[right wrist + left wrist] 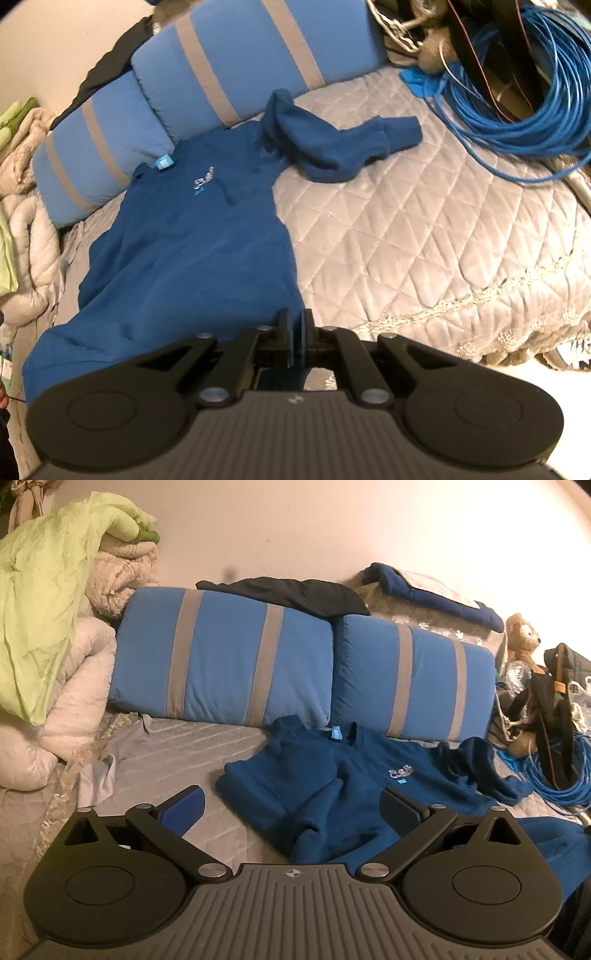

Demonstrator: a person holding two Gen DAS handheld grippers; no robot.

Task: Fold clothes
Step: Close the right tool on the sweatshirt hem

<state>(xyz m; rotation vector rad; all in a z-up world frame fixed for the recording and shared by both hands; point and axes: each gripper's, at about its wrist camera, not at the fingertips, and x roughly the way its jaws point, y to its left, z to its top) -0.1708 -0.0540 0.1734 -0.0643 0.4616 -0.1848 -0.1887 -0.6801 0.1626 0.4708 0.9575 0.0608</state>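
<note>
Blue sweatshirt [192,236] spread flat on the quilted bed [424,236], collar against the striped blue pillows [229,657]. Left wrist view only: left gripper [295,805] hovering over the sweatshirt's near part, jaws wide apart, nothing between them; teddy bear [522,637] and green blanket [48,602] flanking the pillows. Right wrist view only: right gripper [294,332] at the sweatshirt's bottom hem, jaws closed tight on the hem's corner; one sleeve [343,147] crumpled beside the pillows; coiled blue cable [517,110] beyond that sleeve.
</note>
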